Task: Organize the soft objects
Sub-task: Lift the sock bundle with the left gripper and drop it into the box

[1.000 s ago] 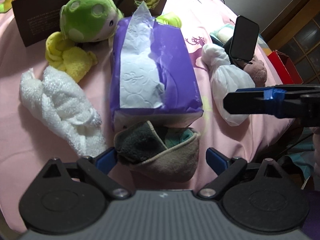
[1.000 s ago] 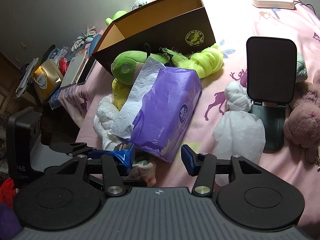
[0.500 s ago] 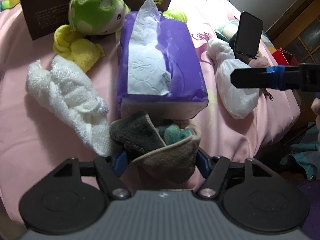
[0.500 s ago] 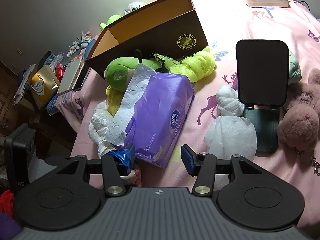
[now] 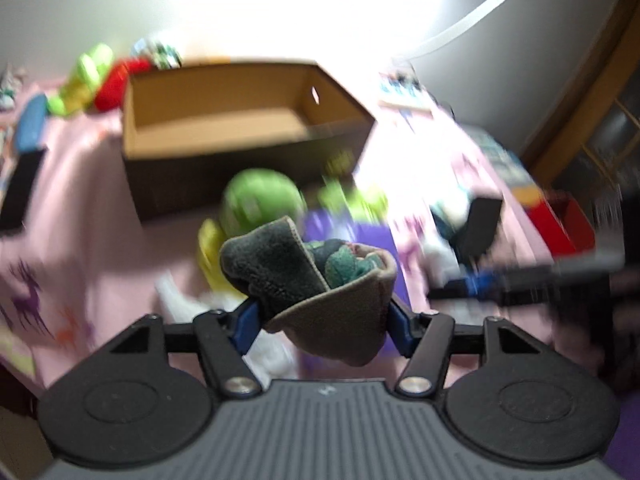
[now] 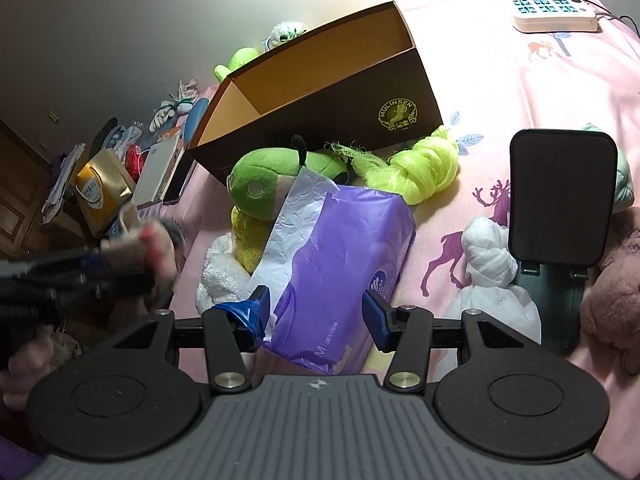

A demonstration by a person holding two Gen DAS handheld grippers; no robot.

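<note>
1. Left jaws clamped on a folded cloth bundle [image 5: 312, 280], having just closed on it; blue pads [image 5: 245, 322] pressing both sides of the beige outer fold, grey and teal fabric showing inside.
2. Left gripper [image 5: 320, 322] raised above the pink sheet [image 5: 72, 208], bundle clear of the bedding; view blurred.
3. Open brown box [image 5: 224, 120] beyond the bundle, tan interior visible.
4. Right jaws apart, nothing between the pads; right gripper [image 6: 318, 314] poised over the near end of the purple tissue pack [image 6: 340, 256], apart from it.
5. Tissue pack flat on the sheet, white tissue [image 6: 288, 220] sticking out of its top.
6. Green plush [image 6: 256, 188] between pack and box, touching the box wall; yellow cloth [image 6: 246, 236] and white cloth [image 6: 214, 272] left of the pack.
7. Lime yarn [image 6: 416, 168] against the box front, right of the plush.
8. Knotted white bag [image 6: 492, 264] right of the pack, beside a black phone stand [image 6: 560, 200]; pink plush [image 6: 616, 292] at the right edge.
9. White power strip [image 6: 556, 12] at the far right corner of the bed.
</note>
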